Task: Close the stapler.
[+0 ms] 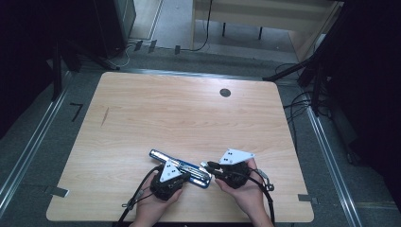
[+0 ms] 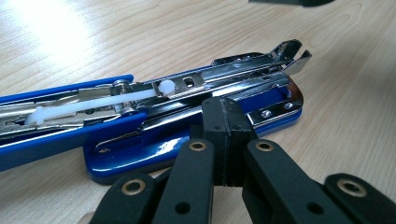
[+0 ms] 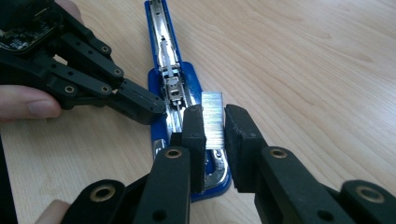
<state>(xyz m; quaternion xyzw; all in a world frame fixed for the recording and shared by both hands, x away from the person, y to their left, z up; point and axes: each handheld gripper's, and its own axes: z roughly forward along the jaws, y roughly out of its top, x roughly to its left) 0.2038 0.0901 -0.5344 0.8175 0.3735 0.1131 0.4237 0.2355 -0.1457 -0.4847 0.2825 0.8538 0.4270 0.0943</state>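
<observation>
A blue stapler (image 1: pixel 180 167) is observed lying opened out flat in the lower centre of the high view, on the near part of the table (image 1: pixel 189 113), with its metal staple channel (image 2: pixel 224 77) exposed upward.

The left gripper (image 2: pixel 225 126) is seen with jaws drawn together, pressed against the side of the stapler's base; nothing is visibly held between them, and it is judged to be steadying the stapler. The right gripper (image 3: pixel 214 128) is narrowed onto a strip of staples (image 3: pixel 213 119), held upright between the two jaws directly over the channel at the lower centre of the right gripper view.

The step in hand is judged to be loading the strip into the channel. For a sound result, the strip should be kept parallel to the channel, lowered squarely so both legs straddle the rail, and released only once seated. The base should be held down throughout. A hard squeeze could break the strip. Whether the strip already touches the channel cannot be told, as the jaws hide its lower edge.

The table is of pale wood grain with rounded corners, bearing a dark round mark (image 1: pixel 225 92) at upper right. Grey carpet (image 1: pixel 42 137) is noted around it, with cables (image 1: pixel 300 106) and dark stands at the upper edges of the frame.
</observation>
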